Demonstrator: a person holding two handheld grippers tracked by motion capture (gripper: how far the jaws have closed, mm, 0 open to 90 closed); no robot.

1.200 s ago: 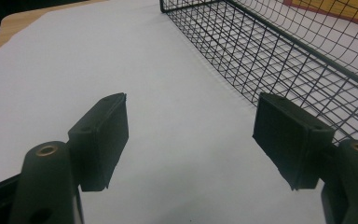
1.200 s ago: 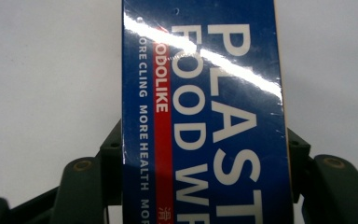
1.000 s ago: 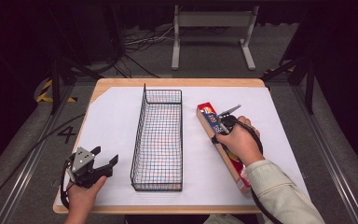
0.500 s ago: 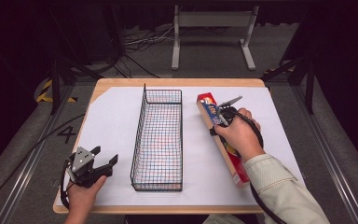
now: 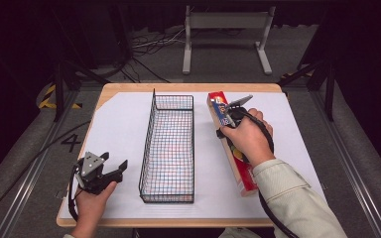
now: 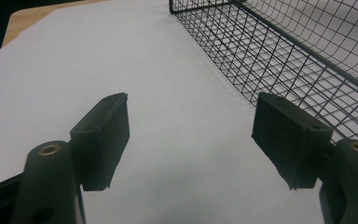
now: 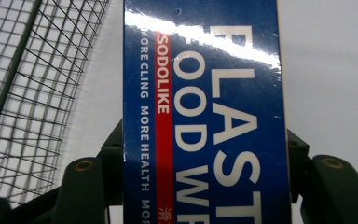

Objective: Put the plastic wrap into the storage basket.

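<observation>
**Right tongs clamped across wrap box; left tongs open and idle beside basket**

Long plastic wrap box [image 5: 222,110] lying flat on the white sheet [image 5: 124,124], just right of the wire basket [image 5: 170,144] and roughly parallel to it, red end panels at far and near ends. Right gripper [image 5: 226,118] set across the far portion of the box, one jaw on each long side. Confirmed in the right gripper view: blue printed face of the box [image 7: 204,112] between both black jaws, jaws pressed against its edges, clamped on the box. Lifted or resting on the sheet: cannot tell.

Wire basket black, long and narrow, standing upright mid-sheet; white sheet visible through the mesh floor. Seen again in the left gripper view [image 6: 279,51], ahead and to the right of the jaws.

Left gripper [image 5: 113,171] at the near left corner of the sheet, left of the basket's near end and apart from it. Jaws spread wide, bare sheet between them, touching nothing held.

Right hand [image 5: 245,139] wrapped over its gripper, knuckles up, forearm in a pale sleeve [image 5: 292,198] running along the near half of the box. Left hand [image 5: 90,203] gripping from below, forearm entering at the table's near edge [image 5: 178,223].
</observation>
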